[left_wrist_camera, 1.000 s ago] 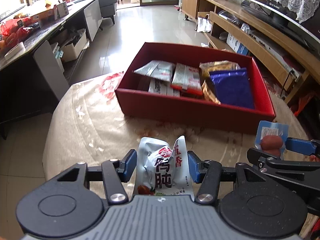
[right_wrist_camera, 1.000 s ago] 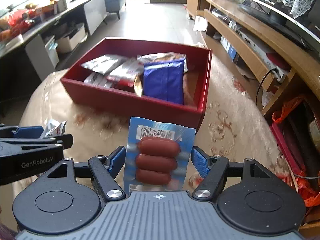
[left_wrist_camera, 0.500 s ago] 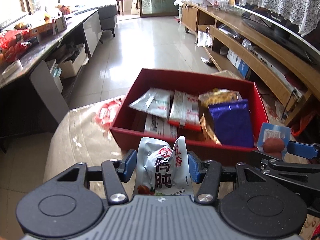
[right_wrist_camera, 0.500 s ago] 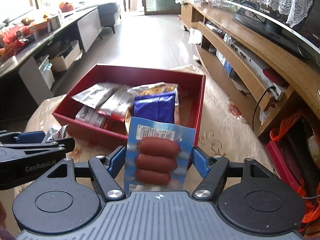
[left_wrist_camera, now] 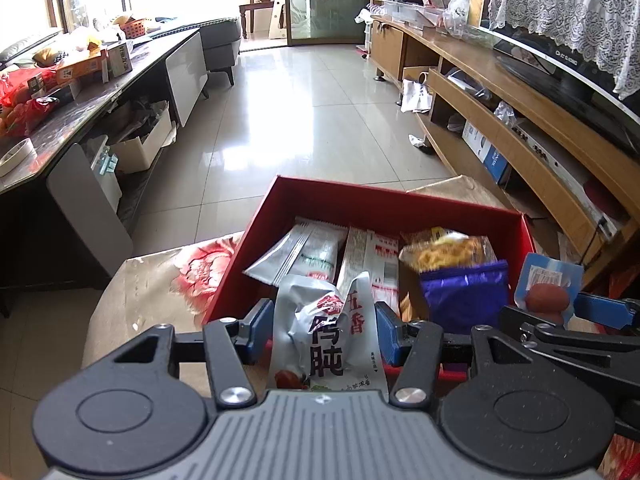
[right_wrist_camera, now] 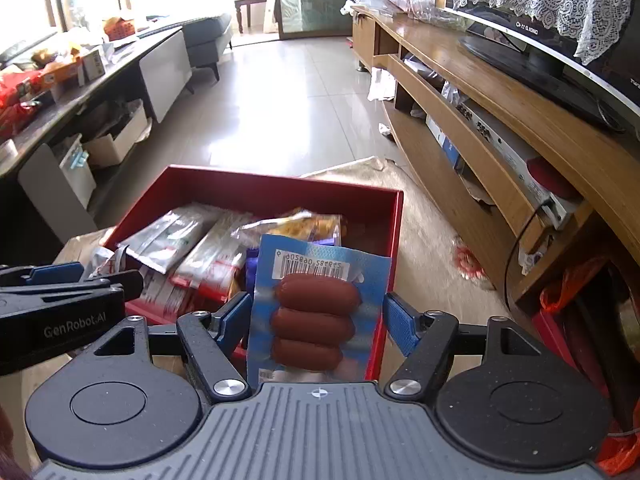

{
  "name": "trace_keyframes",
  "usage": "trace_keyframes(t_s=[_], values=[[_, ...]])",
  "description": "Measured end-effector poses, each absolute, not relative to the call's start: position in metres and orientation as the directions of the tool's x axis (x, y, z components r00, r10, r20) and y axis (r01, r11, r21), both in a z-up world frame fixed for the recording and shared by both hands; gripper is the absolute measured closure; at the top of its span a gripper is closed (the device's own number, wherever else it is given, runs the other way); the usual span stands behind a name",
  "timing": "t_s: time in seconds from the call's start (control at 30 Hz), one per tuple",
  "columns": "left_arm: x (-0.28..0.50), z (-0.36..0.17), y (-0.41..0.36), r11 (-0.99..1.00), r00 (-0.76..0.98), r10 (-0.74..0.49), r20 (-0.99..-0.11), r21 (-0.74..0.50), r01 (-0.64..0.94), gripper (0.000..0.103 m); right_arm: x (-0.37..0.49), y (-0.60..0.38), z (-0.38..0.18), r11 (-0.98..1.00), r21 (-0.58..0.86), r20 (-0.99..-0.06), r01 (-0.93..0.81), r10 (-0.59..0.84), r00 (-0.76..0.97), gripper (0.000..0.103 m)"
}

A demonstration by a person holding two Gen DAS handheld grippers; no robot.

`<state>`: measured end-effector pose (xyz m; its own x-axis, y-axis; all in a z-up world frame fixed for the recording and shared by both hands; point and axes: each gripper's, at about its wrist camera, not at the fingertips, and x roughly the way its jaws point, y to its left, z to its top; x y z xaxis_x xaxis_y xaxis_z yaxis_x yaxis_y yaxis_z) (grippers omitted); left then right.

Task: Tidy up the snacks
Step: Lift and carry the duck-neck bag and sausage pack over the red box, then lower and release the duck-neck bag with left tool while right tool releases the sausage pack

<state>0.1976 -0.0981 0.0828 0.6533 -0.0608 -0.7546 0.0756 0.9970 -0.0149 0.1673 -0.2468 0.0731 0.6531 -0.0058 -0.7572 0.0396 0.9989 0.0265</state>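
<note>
1. A silver snack pouch (left_wrist_camera: pixel 326 336) with red and black print is pinched upright by the left gripper (left_wrist_camera: pixel 324 334), its blue pads pressed on both sides.
2. A blue sausage pack (right_wrist_camera: pixel 316 312), three sausages stacked in it and the barcode on top, is clamped between the blue pads of the right gripper (right_wrist_camera: pixel 316 316).
3. Both packs are held above the near edge of the red box (left_wrist_camera: pixel 380 204).
4. The red box is seen on a floral tablecloth (left_wrist_camera: pixel 160 276); silver sachets (left_wrist_camera: pixel 304 256), a yellow crisp bag (left_wrist_camera: pixel 448 248) and a purple packet (left_wrist_camera: pixel 464 296) are lain inside.
5. A wooden TV cabinet (right_wrist_camera: pixel 500 120) is seen at right and a tiled floor (left_wrist_camera: pixel 304 108) beyond.
</note>
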Motion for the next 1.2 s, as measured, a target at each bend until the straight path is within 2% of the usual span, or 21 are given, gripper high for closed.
trace_keyframes(t_s=[0.5, 1.2], values=[[0.245, 0.061, -0.111, 0.998, 0.618, -0.067, -0.783, -0.048, 0.048, 0.053, 0.214, -0.256, 0.059, 0.996, 0.069, -0.77, 0.056, 0.017, 0.638, 0.026], [0.271, 0.035, -0.11, 0.998, 0.58, -0.058, -0.813, -0.056, 0.022, 0.052, 0.233, -0.249, 0.041, 0.998, 0.029, -0.782, 0.057, -0.013, 0.623, 0.024]])
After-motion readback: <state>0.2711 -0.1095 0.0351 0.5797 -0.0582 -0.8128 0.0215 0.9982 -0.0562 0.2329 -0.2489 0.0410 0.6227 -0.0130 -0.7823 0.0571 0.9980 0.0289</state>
